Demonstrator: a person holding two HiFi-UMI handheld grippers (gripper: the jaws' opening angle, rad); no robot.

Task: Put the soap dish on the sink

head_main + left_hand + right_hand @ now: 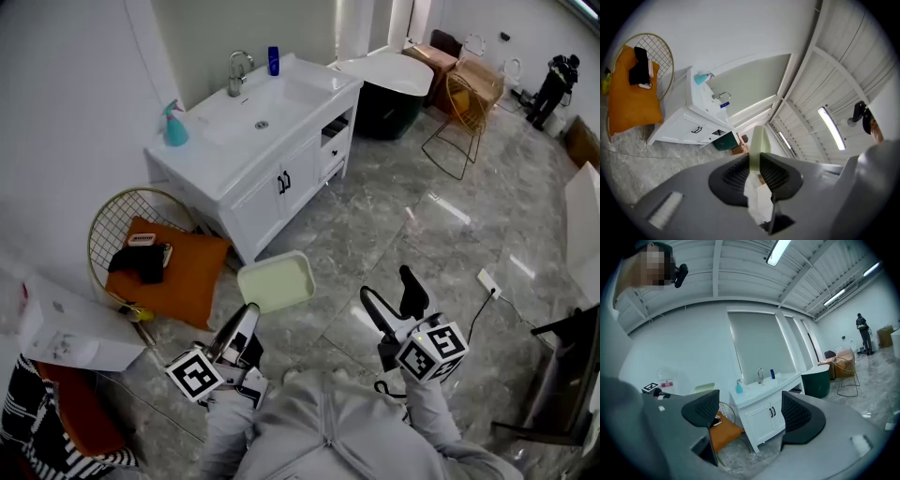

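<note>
Held level at lower centre, the left gripper (247,317) is clenched on the near edge of the pale green soap dish (275,281), well short of the sink (281,94) at upper left; the right gripper (386,289) gapes empty.

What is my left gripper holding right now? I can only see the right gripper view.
Observer: The left gripper is shut on the rim of a pale green soap dish.
Operator: Is anything lying inside the dish?
Observer: No. The head view shows it open side up and empty.
Operator: Is there room on the sink for it?
Observer: The head view looks down into the sink, and the only thing in it is the drain.
</note>
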